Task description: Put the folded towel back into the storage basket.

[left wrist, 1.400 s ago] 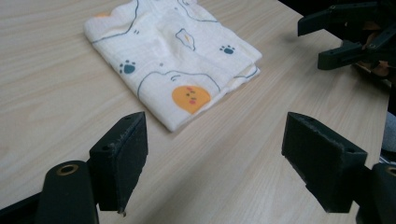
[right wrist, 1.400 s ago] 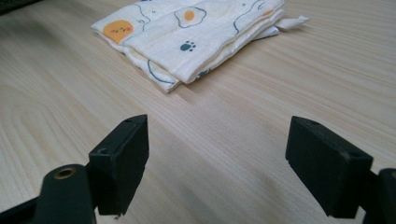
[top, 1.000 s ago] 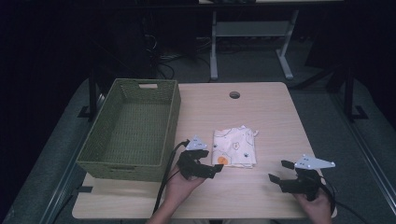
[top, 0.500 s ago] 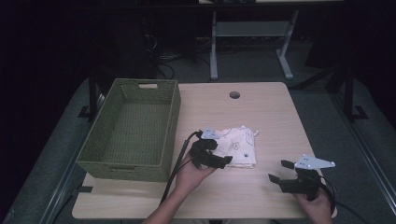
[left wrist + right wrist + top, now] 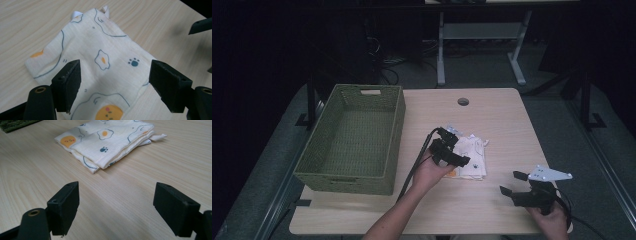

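Woven green basket (image 5: 354, 140), rectangular and empty, sits along the left edge of the pale wood-grain surface (image 5: 492, 115). Just right of it, near the middle of the surface, lies a folded cloth (image 5: 472, 157), soft cream cotton printed with fried eggs, paw marks and blue outlines, its layered edges stacked flat. The left gripper (image 5: 113, 82) hovers directly above this cloth with its black jaws spread wide, one on each side of the fabric, probably lined up to pinch it. Toward the surface's right front corner, the right gripper (image 5: 519, 192) rests low in a hand, jaws also wide apart and holding nothing, pointed at the cloth from a distance, apparently waiting.
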A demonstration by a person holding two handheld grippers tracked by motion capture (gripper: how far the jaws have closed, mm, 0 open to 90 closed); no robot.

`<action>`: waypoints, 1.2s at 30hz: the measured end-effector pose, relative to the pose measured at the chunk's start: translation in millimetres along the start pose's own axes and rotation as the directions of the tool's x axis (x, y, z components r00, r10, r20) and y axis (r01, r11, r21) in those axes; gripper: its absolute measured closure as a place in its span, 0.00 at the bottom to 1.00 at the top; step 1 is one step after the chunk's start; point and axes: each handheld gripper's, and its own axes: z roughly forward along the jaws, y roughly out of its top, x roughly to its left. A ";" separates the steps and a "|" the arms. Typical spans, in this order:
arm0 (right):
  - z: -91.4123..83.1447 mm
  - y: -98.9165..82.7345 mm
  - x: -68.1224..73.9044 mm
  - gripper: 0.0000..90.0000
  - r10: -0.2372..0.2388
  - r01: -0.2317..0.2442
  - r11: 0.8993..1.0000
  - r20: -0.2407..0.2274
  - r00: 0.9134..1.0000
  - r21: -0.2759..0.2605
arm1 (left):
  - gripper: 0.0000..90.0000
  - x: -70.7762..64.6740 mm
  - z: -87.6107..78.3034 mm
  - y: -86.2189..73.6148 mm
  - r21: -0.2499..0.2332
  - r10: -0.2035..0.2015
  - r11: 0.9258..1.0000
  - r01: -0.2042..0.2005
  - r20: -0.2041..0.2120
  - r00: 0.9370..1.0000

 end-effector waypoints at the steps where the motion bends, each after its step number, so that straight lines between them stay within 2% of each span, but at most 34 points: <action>1: 0.0 0.0 0.0 0.23 0.000 0.000 1.000 0.000 1.000 0.000 | 0.31 0.0 0.0 0.0 0.000 0.000 1.000 0.000 0.000 1.000; 5: -0.6 0.1 -0.5 0.23 0.003 -0.003 1.000 -0.002 1.000 -0.005 | 0.33 2.8 8.2 6.7 0.036 0.003 0.999 -0.003 -0.004 1.000; 8: -0.7 0.1 -0.7 0.23 0.002 -0.002 1.000 -0.004 1.000 -0.007 | 0.33 6.1 17.9 9.6 0.068 -0.030 0.997 0.030 -0.002 1.000; 12: -1.3 0.3 -0.6 0.23 0.003 -0.004 1.000 -0.006 1.000 -0.006 | 0.33 7.1 27.5 12.8 0.106 -0.029 0.994 0.030 -0.014 0.999; 18: -2.0 0.3 -0.5 0.23 0.009 -0.009 1.000 -0.008 1.000 -0.014 | 0.34 8.2 36.0 17.4 0.126 -0.036 0.991 0.040 -0.035 0.999; 21: -2.2 0.4 -0.7 0.23 0.007 -0.007 1.000 -0.007 1.000 -0.016 | 0.36 10.6 41.3 17.1 0.145 -0.047 0.988 0.050 -0.025 0.999; 22: -2.6 0.5 -0.7 0.23 0.008 -0.008 1.000 -0.007 1.000 -0.016 | 0.36 12.1 46.9 15.5 0.170 -0.050 0.984 0.054 -0.026 0.998; 25: -2.9 0.5 -0.6 0.23 0.006 -0.006 1.000 -0.005 1.000 -0.018 | 0.36 12.0 51.8 13.9 0.189 -0.046 0.981 0.053 -0.036 0.998; 26: -3.0 0.5 -0.7 0.23 0.002 -0.003 1.000 -0.005 1.000 -0.018 | 0.37 10.2 54.5 13.4 0.191 -0.032 0.981 0.042 -0.053 0.998; 27: -3.0 0.5 -0.7 0.23 0.002 -0.003 1.000 -0.005 1.000 -0.018 | 0.38 10.2 54.5 13.4 0.191 -0.032 0.981 0.042 -0.053 0.998; 28: -3.3 0.6 -0.4 0.23 0.003 -0.003 1.000 -0.005 1.000 -0.019 | 0.39 6.7 55.9 14.0 0.197 -0.011 0.980 0.027 -0.081 0.997; 29: -3.4 0.6 -0.4 0.23 0.003 -0.003 1.000 -0.005 1.000 -0.020 | 0.40 6.7 55.9 14.0 0.197 -0.011 0.980 0.027 -0.081 0.997; 30: -3.3 0.7 -0.4 0.23 0.001 -0.001 1.000 -0.005 1.000 -0.020 | 0.41 2.8 57.7 14.1 0.205 0.018 0.979 0.004 -0.109 0.994; 31: -3.3 0.7 -0.4 0.23 0.001 -0.001 1.000 -0.005 1.000 -0.020 | 0.42 2.8 57.7 14.1 0.205 0.018 0.979 0.004 -0.109 0.994; 33: -3.3 0.9 0.0 0.23 0.001 -0.001 1.000 -0.004 1.000 -0.018 | 0.45 -2.0 59.9 13.4 0.210 0.068 0.977 -0.035 -0.152 0.986; 36: -3.4 0.9 0.4 0.23 0.000 0.000 1.000 -0.005 1.000 -0.018 | 0.46 -3.7 60.5 12.9 0.205 0.075 0.978 -0.041 -0.161 0.984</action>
